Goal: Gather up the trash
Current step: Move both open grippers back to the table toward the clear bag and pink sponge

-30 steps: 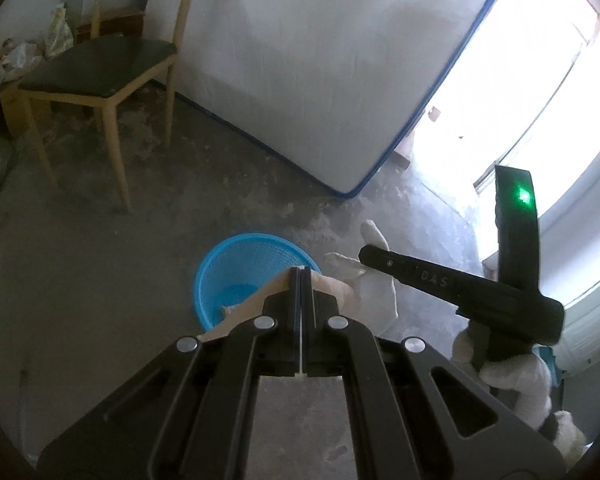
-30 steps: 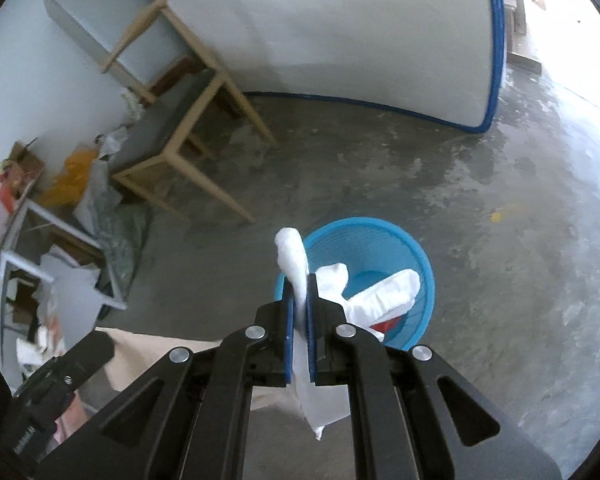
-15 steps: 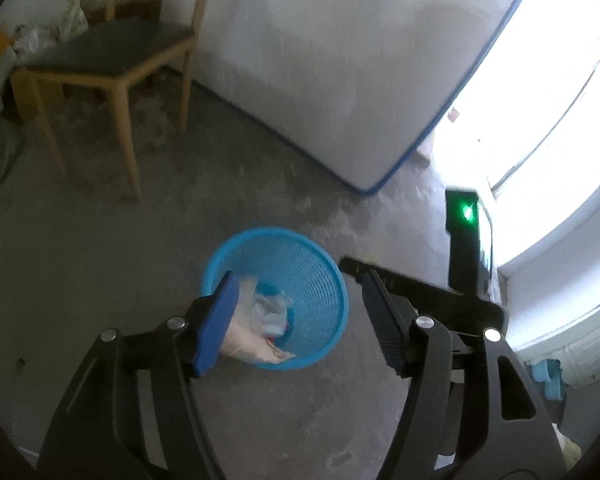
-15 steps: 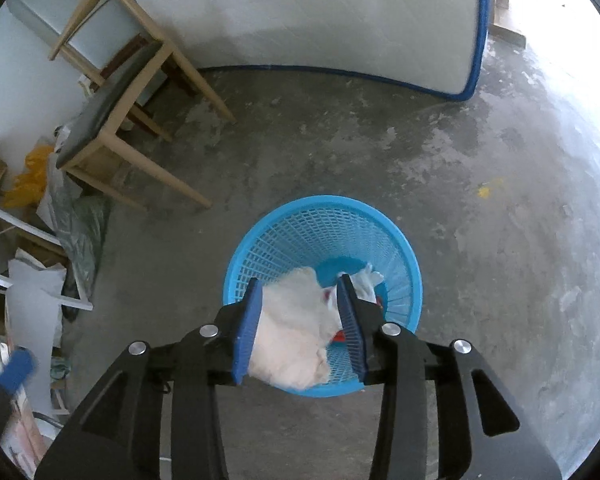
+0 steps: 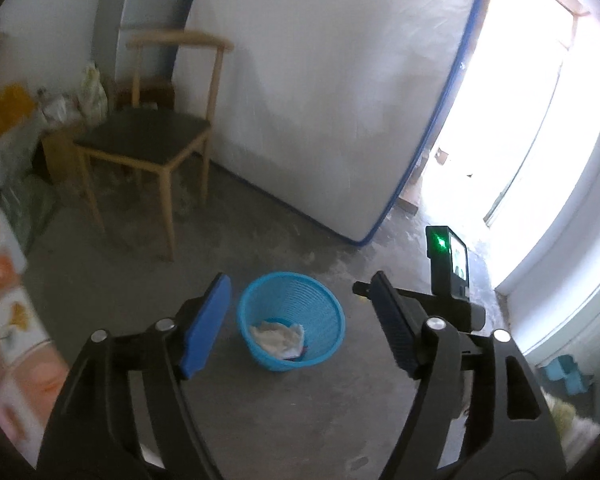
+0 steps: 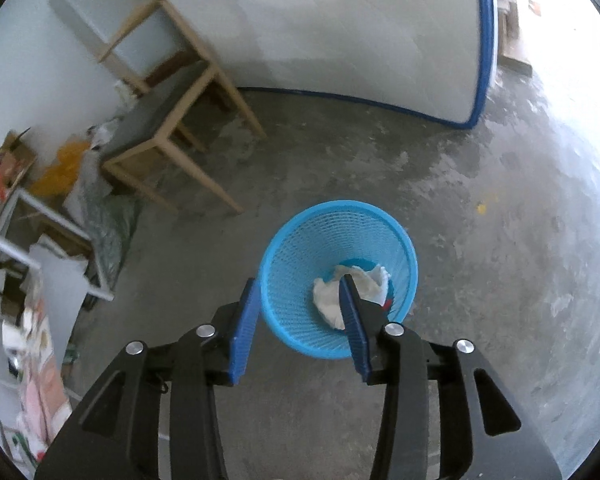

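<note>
A blue mesh waste basket (image 5: 324, 304) stands on the grey concrete floor; it also shows in the right wrist view (image 6: 292, 252). Crumpled white paper trash (image 5: 278, 332) lies inside it, seen in the right wrist view (image 6: 366, 280) too. My left gripper (image 5: 300, 292) is open and empty, raised above and in front of the basket. My right gripper (image 6: 300, 292) is open and empty, just above the basket's near rim. The right gripper's body with a green light (image 5: 444, 256) shows at the right of the left wrist view.
A wooden chair (image 5: 148, 140) with a dark seat stands behind the basket, next to a white mattress with blue edging (image 5: 320, 100) that leans on the wall. Clutter of bags, boards and boxes (image 6: 40, 240) fills the left side. A bright doorway (image 5: 520, 120) is at the right.
Both grippers opened and let their paper trash fall into the basket. Both then pulled up and back from the basket, so it looks smaller now.
</note>
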